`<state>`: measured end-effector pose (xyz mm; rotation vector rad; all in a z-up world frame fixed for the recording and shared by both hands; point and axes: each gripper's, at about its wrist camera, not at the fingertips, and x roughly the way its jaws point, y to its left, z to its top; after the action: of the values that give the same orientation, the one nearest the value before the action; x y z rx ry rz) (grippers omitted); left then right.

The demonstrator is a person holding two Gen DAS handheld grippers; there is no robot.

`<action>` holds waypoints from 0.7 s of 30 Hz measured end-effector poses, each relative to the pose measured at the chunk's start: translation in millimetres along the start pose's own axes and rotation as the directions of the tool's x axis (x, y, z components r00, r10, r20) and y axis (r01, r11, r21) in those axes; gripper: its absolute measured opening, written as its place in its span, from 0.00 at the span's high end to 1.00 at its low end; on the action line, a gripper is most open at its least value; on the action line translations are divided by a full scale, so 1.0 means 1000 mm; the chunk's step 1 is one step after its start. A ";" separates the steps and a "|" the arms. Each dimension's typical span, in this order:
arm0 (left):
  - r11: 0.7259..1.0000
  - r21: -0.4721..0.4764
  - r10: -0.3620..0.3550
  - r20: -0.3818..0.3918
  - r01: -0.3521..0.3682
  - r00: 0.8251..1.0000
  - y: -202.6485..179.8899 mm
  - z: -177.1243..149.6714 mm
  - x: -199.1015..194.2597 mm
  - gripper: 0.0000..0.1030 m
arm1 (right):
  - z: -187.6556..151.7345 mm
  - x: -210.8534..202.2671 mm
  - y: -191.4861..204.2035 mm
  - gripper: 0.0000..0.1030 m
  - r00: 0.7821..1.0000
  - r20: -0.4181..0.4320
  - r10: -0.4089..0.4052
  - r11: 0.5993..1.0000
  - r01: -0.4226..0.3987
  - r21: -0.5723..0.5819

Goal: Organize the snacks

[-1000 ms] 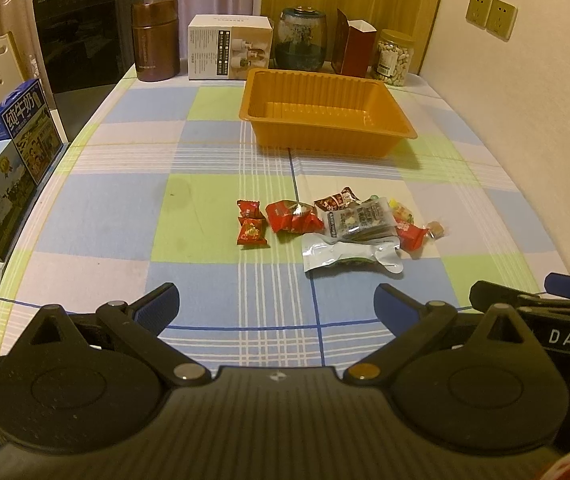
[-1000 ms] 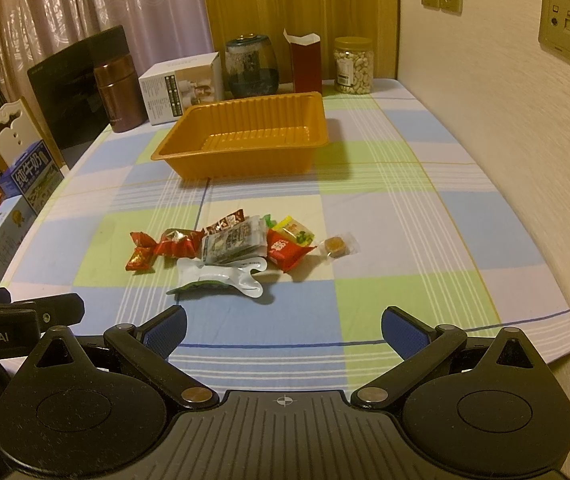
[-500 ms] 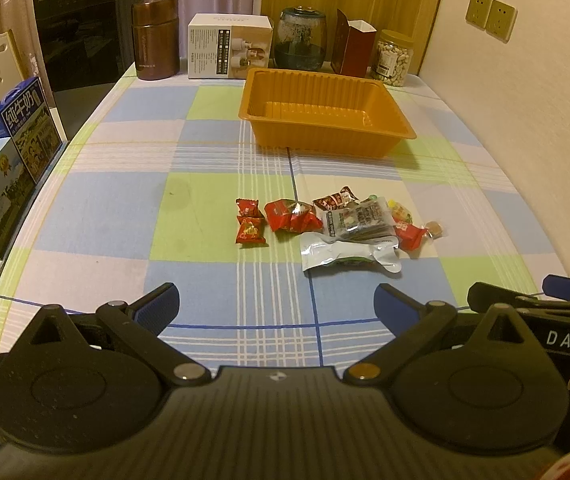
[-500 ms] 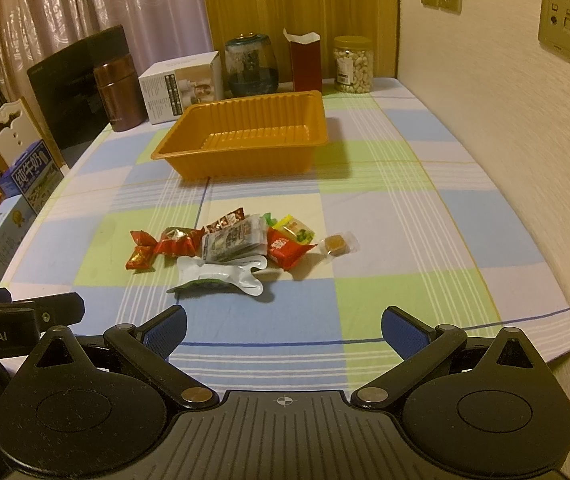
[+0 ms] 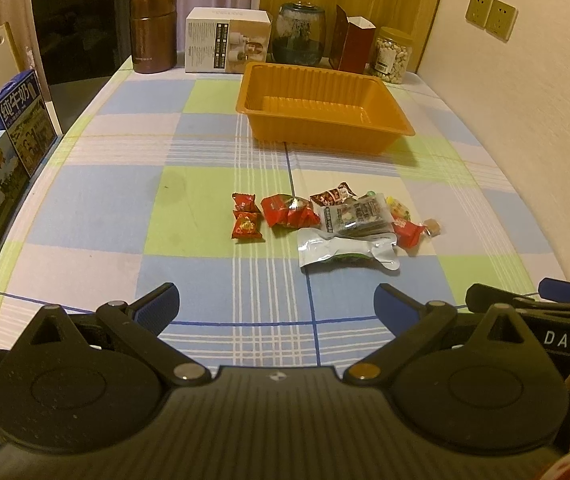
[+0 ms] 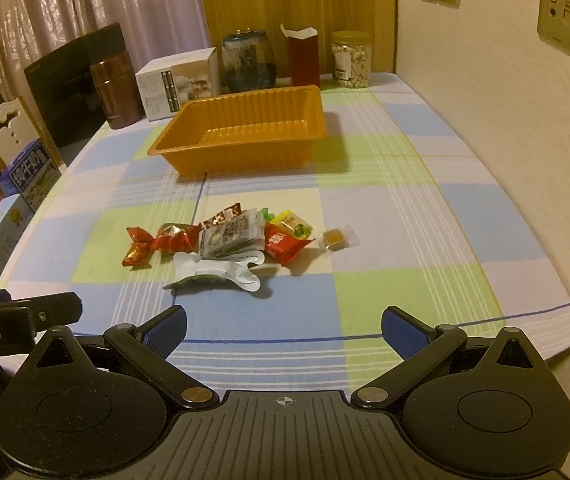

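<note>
A: Where are the snacks relative to the two tools?

B: They lie in a loose row on the surface (image 5: 97, 204), ahead of both tools and short of the orange tray (image 5: 325, 106). From the left tool (image 5: 275, 306) the silver pouch (image 5: 347, 249) is ahead and a little right. From the right tool (image 6: 283, 330) that same pouch (image 6: 215, 272) is ahead and a little left.

A: So which one is nearer?

B: Hard to call for the pouch; it sits about between them. The ends are clearer. The red candies (image 5: 247, 222) at the left end of the row fall to the left tool. The small brown sweet (image 6: 335, 238) at the right end falls to the right tool.

A: How does the pouch lie?

B: Its long axis runs across the view, left to right, so fingers coming straight forward would close along its length. I'd judge a turn of the wrist is needed to pinch across the narrow side.

A: And the fingers?

B: Both tools have their fingers spread wide, nothing between them, well apart from the snacks. The tray looks empty, so sorting seems not yet begun.
</note>
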<state>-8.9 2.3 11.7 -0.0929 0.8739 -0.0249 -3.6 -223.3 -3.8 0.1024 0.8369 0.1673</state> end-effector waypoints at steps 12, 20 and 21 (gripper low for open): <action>0.995 0.032 -0.094 -0.020 0.095 0.995 0.010 0.001 0.038 0.00 | 0.003 0.024 -0.018 0.01 1.000 0.003 -0.017 1.000 0.016 0.019; 0.920 0.291 -0.270 -0.011 0.261 0.963 -0.013 0.017 0.079 0.09 | 0.010 0.047 -0.031 0.01 1.000 0.000 0.006 1.000 -0.006 0.029; 0.907 0.323 -0.280 -0.015 0.270 0.960 -0.016 0.019 0.085 0.11 | 0.010 0.050 -0.032 0.01 1.000 0.000 0.009 1.000 -0.009 0.029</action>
<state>60.6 -17.0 -39.9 0.0914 0.8093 -0.4301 40.5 -246.1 -38.4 0.1339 0.8390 0.1636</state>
